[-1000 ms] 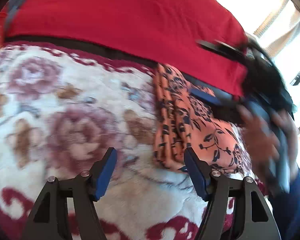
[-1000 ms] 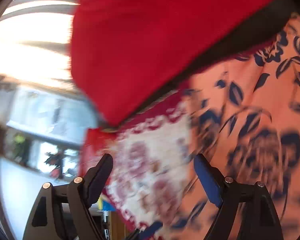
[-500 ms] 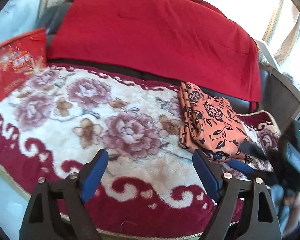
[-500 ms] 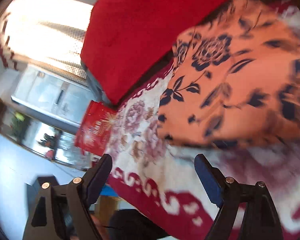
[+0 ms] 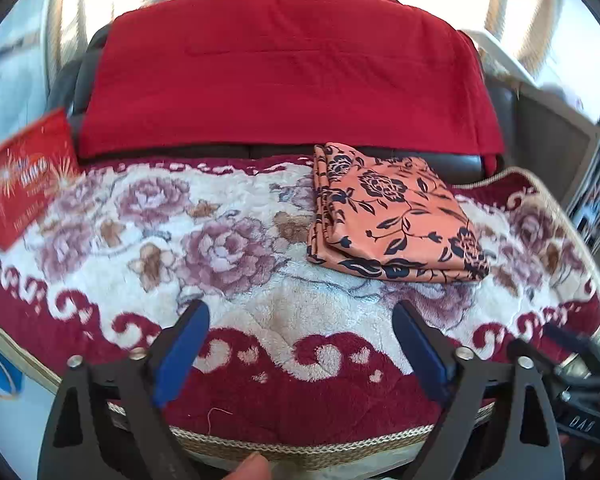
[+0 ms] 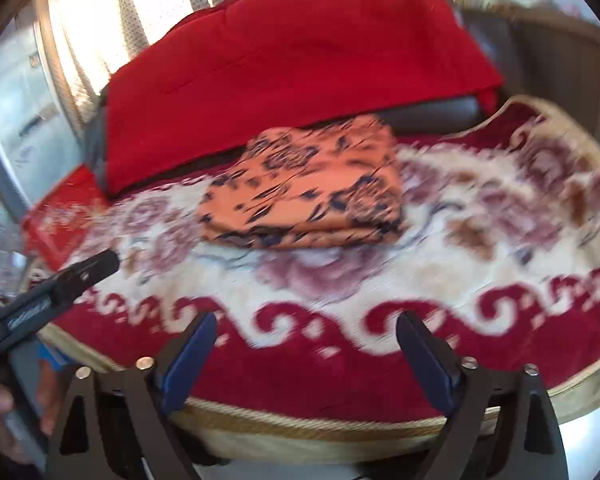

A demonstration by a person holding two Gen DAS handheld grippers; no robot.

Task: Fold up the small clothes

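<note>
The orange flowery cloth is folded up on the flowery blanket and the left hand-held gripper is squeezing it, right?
Not quite. The orange flowery cloth does lie folded on the flowery blanket, but the left hand-held gripper is not squeezing it. In the left wrist view its jaws, which have just been opening, stand wide apart with only blanket between them, well short of the cloth.

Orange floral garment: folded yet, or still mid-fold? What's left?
Done: the orange floral garment lies as a compact layered rectangle on the flowered blanket, near the red cushion. In hand: nothing; the left tool and right tool are both open and empty, clear of the cloth, jaws just opened wider. Left: no other loose garment shows in either view.
</note>
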